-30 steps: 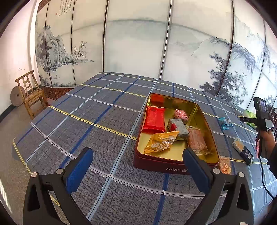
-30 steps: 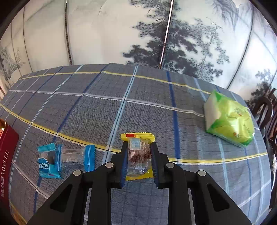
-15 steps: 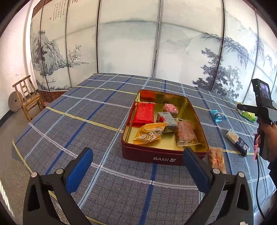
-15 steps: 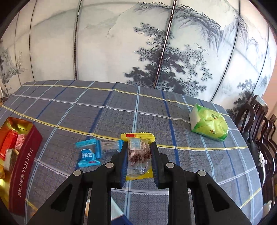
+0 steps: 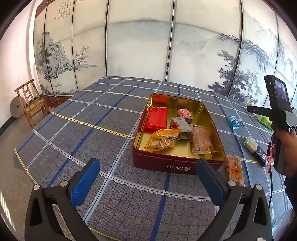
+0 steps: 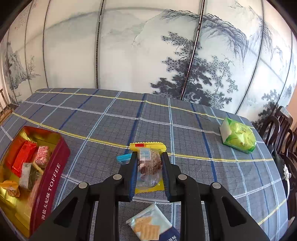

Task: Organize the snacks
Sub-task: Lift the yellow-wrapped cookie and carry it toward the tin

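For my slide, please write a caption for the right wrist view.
Right claw shut on a yellow-edged snack packet, held above the checked tablecloth beside the red toffee tin.

Dark red tin [image 5: 178,165]: short side wall printed "BAMI" in white beside a small bear emblem; long side wall [image 6: 50,187] printed "TOFFEE" after a row of Chinese characters. Painted screen [image 5: 65,11]: columns of calligraphy at upper left, too small to read.
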{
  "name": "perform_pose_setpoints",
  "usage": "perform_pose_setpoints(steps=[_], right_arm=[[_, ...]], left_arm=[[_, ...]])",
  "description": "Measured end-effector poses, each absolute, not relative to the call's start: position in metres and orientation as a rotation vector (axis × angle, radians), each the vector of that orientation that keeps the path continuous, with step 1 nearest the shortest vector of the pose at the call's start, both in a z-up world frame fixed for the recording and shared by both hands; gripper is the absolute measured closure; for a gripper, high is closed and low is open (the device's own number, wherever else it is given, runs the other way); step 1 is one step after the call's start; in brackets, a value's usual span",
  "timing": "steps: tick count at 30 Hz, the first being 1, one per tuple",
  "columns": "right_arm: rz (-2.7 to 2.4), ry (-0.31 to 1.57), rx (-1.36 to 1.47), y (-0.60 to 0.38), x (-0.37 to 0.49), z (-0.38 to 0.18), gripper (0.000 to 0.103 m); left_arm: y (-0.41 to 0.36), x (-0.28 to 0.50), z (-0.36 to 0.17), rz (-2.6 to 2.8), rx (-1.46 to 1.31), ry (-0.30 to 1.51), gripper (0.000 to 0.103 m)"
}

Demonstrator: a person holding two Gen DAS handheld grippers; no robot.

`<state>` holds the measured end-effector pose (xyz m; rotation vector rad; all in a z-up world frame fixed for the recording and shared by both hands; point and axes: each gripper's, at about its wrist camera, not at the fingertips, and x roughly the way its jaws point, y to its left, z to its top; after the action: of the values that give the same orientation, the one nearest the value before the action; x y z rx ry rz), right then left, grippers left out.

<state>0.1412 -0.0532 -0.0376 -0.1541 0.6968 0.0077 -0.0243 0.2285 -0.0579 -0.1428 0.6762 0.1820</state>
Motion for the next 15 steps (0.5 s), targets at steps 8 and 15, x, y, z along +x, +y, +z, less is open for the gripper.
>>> perform_pose_setpoints(steps=[8, 15], right_arm=[[0.053, 0.708, -0.134, -0.040, 0.135, -0.041, 0.078], [0.122, 0.705, -0.130, -0.017, 0.124, -0.038, 0.078]], left_arm=[[0.227, -0.026, -0.062, 0.180, -0.137, 0.685, 0.000], [0.227, -0.023, -0.069, 0.172, -0.143, 0.700, 0.000]])
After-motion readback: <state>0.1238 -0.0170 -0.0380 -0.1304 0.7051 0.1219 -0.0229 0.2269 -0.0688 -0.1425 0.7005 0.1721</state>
